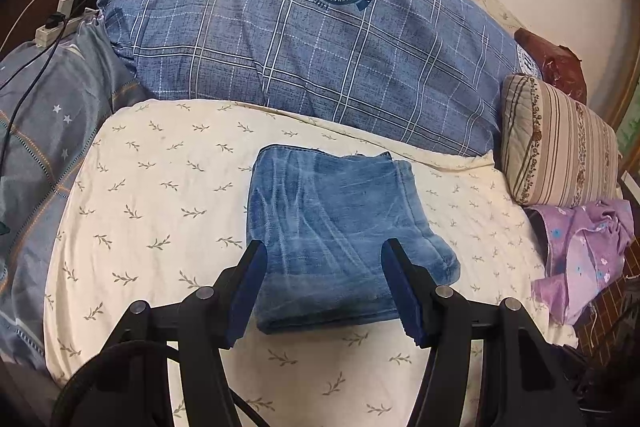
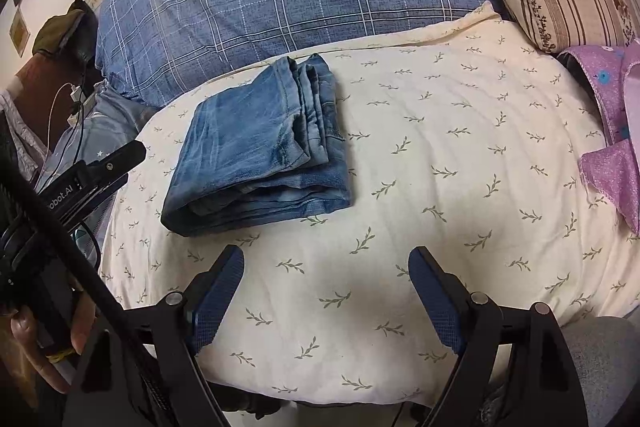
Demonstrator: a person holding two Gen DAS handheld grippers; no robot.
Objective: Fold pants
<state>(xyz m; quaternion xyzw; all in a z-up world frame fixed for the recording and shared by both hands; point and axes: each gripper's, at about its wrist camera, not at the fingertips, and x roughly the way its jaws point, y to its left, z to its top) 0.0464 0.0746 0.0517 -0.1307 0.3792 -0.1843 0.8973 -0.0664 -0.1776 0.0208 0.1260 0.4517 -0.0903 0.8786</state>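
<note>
Two tongs hover spread over the bed, neither pinching anything. Left tongs frame the near end of the folded pants, pads apart from the denim. Right tongs hang over bare cream sheet, the pants lying ahead to their left. Long axis runs from the tongs toward the blue plaid quilt.

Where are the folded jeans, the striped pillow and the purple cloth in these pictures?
folded jeans [image 2: 256,155], right wrist view, top layer of the stack.
striped pillow [image 1: 560,151], left wrist view, middle of its side.
purple cloth [image 1: 584,251], left wrist view, crumpled middle.
</note>
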